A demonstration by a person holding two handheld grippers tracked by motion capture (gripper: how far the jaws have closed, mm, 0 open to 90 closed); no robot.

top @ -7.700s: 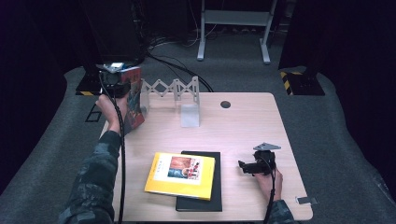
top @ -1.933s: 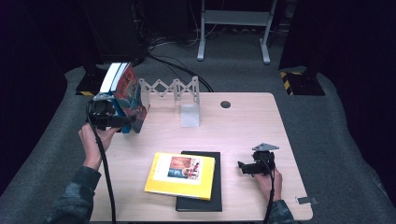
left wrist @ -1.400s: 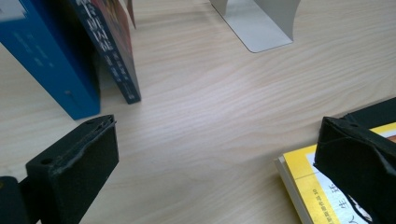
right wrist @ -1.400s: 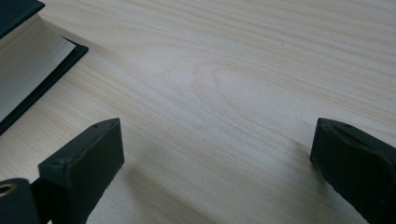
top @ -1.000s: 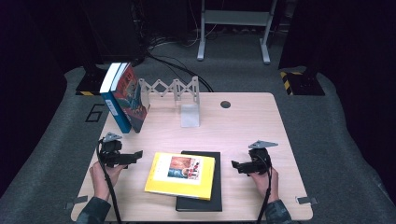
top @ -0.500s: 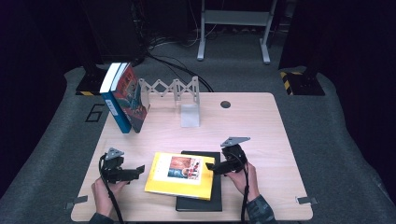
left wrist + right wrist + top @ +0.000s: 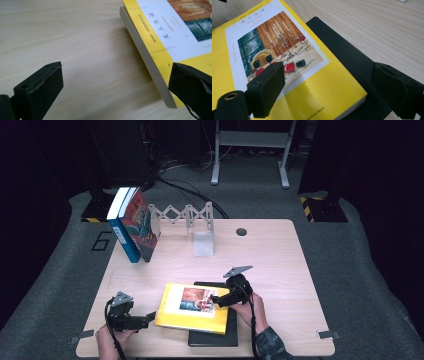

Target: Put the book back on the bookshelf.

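Wooden table [image 7: 280,265]: black book [image 7: 212,339] mostly hidden beneath yellow book [image 7: 192,309].

A yellow paperback book [image 7: 192,308] lies flat, cover up, at the near middle of the counter [image 7: 280,265]. Its cover carries a white panel with a painted scene of a candelabra, a wood-panelled wall and a stormy window, with small red lettering along the white margin and dark print at the yellow bottom edge. Its pages show as a pale block along the left edge. It rests partly on a black book [image 7: 220,335], which juts out at its right and near sides.
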